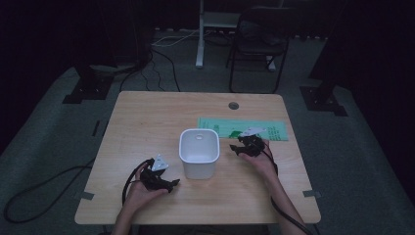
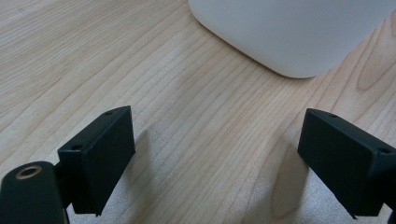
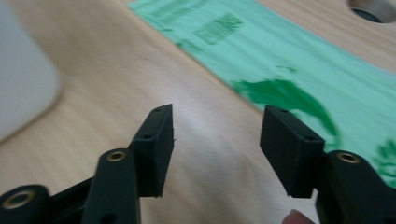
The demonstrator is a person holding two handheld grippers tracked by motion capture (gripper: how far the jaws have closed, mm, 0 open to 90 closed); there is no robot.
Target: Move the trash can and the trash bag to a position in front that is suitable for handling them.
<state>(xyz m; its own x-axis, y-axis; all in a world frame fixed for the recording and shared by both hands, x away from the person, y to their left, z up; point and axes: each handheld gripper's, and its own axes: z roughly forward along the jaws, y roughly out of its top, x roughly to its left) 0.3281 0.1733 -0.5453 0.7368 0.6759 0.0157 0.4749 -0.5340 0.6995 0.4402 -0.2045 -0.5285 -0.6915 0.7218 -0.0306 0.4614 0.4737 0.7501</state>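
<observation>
From the high view, a pale wooden tabletop (image 1: 147, 122) with rounded corners is seen, and a white, rounded-square plastic bin (image 1: 198, 152) is stood upright near its middle, open mouth up, presumably so that it can be lined. A flat, light-green plastic bag with dark green print (image 1: 244, 129) is laid toward the far right corner, just short of a round cable hole (image 1: 233, 105) by the far edge. The left gripper (image 1: 172, 184) is held near the near edge, just left of the bin and aimed at its base, while the right gripper (image 1: 236, 148) is rested between the bin and the near edge of the bag, probably placed there so the bag can be picked up. In the left gripper view, the two black jaws are spread wide with nothing between them; bare wood grain is seen in the gap, and the bin's rounded lower corner (image 2: 289, 37) is seen ahead, apart from the jaws, as if the bin were about to be steadied. In the right gripper view, the jaws are likewise parted and empty, held low over the wood; the green bag (image 3: 299, 70) is stretched across the upper right, just beyond the jaw tips and not yet touched, and the bin's white wall (image 3: 23, 84) is blurred at the left edge.
</observation>
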